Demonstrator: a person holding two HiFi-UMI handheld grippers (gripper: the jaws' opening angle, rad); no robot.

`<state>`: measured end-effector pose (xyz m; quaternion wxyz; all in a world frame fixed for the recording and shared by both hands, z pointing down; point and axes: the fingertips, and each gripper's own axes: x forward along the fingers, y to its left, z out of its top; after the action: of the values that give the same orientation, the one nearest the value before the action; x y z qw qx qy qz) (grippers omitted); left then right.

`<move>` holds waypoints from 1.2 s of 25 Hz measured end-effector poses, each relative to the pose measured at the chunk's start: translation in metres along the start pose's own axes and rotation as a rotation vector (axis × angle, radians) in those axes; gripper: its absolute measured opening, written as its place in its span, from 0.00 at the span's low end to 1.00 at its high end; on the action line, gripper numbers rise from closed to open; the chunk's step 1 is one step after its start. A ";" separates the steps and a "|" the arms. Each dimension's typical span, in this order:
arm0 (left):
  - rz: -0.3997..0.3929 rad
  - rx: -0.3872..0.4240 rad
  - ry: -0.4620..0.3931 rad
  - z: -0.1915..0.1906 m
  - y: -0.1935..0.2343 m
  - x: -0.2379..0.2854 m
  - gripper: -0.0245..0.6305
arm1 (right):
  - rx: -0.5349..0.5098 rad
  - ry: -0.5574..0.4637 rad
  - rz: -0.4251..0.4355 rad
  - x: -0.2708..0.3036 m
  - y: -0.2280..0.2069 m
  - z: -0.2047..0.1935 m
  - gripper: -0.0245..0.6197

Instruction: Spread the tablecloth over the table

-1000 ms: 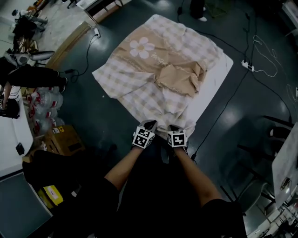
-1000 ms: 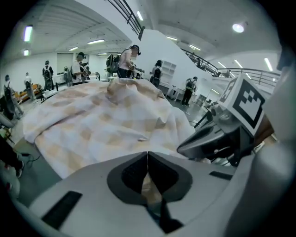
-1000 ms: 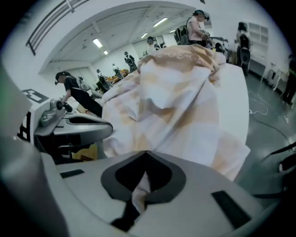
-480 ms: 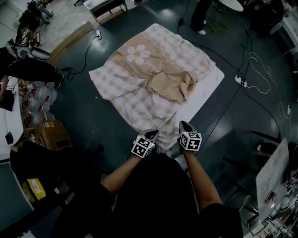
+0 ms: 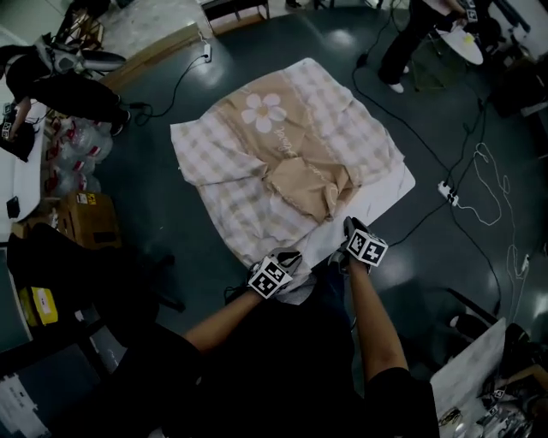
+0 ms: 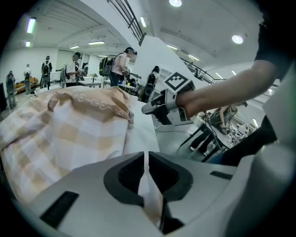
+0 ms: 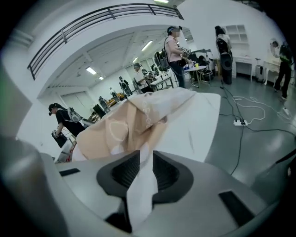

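A beige-and-white checked tablecloth point(image 5: 282, 154) with a daisy print lies bunched on the white table point(image 5: 390, 190), and its near right part is bare. My left gripper point(image 5: 287, 257) is shut on the cloth's near edge; in the left gripper view a white fold point(image 6: 148, 185) is pinched between the closed jaws point(image 6: 146, 159). My right gripper point(image 5: 349, 229) is at the table's near right edge. Its jaws point(image 7: 145, 159) have just been opening, and a strip of cloth point(image 7: 138, 190) still hangs loosely in the gap between them. The bunched cloth point(image 7: 134, 125) lies just ahead.
Dark floor surrounds the table. Cables and a power strip point(image 5: 449, 193) lie to the right. A cardboard box point(image 5: 79, 221) and packs of bottles point(image 5: 68, 162) are on the left. A person point(image 5: 419, 26) stands at the far right, others at desks behind.
Both grippers have moved apart along the near edge of the table, the right one further right. The right jaws, closed on the cloth before, now stand slightly apart.
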<state>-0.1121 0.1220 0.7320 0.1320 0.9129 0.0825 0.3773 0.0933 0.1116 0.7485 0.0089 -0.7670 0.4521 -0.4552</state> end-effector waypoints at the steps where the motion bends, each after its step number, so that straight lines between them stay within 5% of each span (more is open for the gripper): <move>1: 0.015 -0.012 0.000 0.003 -0.003 0.008 0.08 | 0.006 0.020 0.029 0.011 -0.002 0.004 0.19; 4: 0.108 -0.061 0.021 0.007 -0.007 0.033 0.25 | 0.081 0.099 0.119 0.038 -0.007 0.010 0.23; 7: 0.304 -0.123 0.044 0.003 0.001 0.042 0.27 | 0.181 0.186 0.208 0.057 0.000 0.008 0.28; 10: 0.490 -0.201 0.068 -0.002 0.013 0.044 0.28 | 0.141 0.252 0.222 0.066 0.002 0.006 0.26; 14: 0.630 -0.298 0.076 -0.004 0.025 0.042 0.21 | 0.038 0.313 0.230 0.065 0.000 0.005 0.16; 20: 0.629 -0.505 -0.103 0.035 0.035 0.050 0.21 | -0.118 0.342 0.269 0.067 0.003 0.009 0.13; 24: 0.603 -0.625 -0.080 0.035 0.041 0.062 0.21 | -0.148 0.354 0.260 0.065 0.005 0.008 0.09; 30: 0.585 -0.602 -0.046 0.022 0.044 0.068 0.15 | -0.426 0.385 0.290 0.055 -0.007 0.024 0.07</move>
<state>-0.0467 0.0933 0.7755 0.2819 0.8268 -0.2970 0.3856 0.1250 0.0672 0.7754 -0.1728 -0.5790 0.6351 -0.4812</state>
